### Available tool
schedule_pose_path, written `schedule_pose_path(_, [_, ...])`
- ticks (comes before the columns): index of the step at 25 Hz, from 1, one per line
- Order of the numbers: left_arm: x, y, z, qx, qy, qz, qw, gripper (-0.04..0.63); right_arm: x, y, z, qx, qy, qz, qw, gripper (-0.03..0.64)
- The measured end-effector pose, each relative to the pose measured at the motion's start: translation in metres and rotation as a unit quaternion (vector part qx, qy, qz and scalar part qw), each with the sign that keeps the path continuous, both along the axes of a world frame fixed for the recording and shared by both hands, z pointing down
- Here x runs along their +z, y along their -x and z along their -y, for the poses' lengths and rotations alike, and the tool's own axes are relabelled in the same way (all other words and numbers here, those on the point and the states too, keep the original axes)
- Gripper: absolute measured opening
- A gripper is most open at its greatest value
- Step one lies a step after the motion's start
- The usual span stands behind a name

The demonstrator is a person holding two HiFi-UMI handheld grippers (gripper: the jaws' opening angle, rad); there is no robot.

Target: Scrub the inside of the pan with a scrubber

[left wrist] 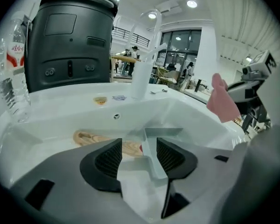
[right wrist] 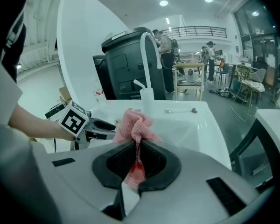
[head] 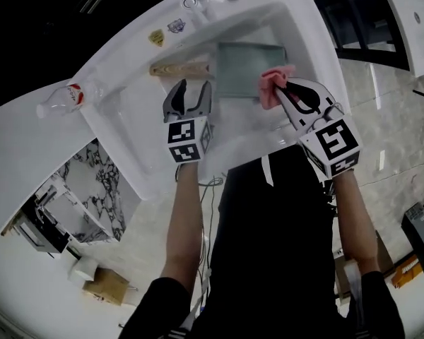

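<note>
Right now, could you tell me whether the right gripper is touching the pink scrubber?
Touching. The right gripper view shows the right gripper with its jaws closed on the pink scrubber, and the mesh is pinched between the pads.

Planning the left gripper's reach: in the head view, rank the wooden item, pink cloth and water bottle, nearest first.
1. Wooden item: just ahead, in the sink.
2. Pink cloth: to its right, in the right gripper.
3. Water bottle: far left, on the counter.

Nothing reads clearly: the water bottle (left wrist: 11, 64) at far left bears a red label (left wrist: 16, 48) whose white characters are blurred.
</note>
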State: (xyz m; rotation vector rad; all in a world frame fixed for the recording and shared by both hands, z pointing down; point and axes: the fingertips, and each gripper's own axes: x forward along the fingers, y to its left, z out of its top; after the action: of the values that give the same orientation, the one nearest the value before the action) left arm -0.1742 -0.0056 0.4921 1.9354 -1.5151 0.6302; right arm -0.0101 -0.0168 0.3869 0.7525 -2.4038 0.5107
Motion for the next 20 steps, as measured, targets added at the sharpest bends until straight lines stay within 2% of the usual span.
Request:
schedule_pose_path(4, [0.005,0.019,0.014,-0.008,-0.024,0.059,0.9979,0.245,0.026,0.017,0.012,-0.013,-0.002,-0.016,1.000,0.040])
schedule_pose_path(10, [0.008,0.057,0.031,-0.027,-0.039,0.109,0.9929,0.278,0.070,0.033,0.023,-0.035,-0.002,-0.060,0.998,0.040])
schedule_pose_path(16, [0.025,0.064,0.045,-0.002,-0.025,0.128,0.9914,0.279,0.115,0.041,0.030,-0.062,0.006,-0.102,0.993,0.040])
schedule_pose_path(20, [0.037,0.065,0.046,0.003,-0.004,0.126,0.9920,0.279,0.133,0.047,0.034,-0.067,0.011,-0.118,0.991,0.040])
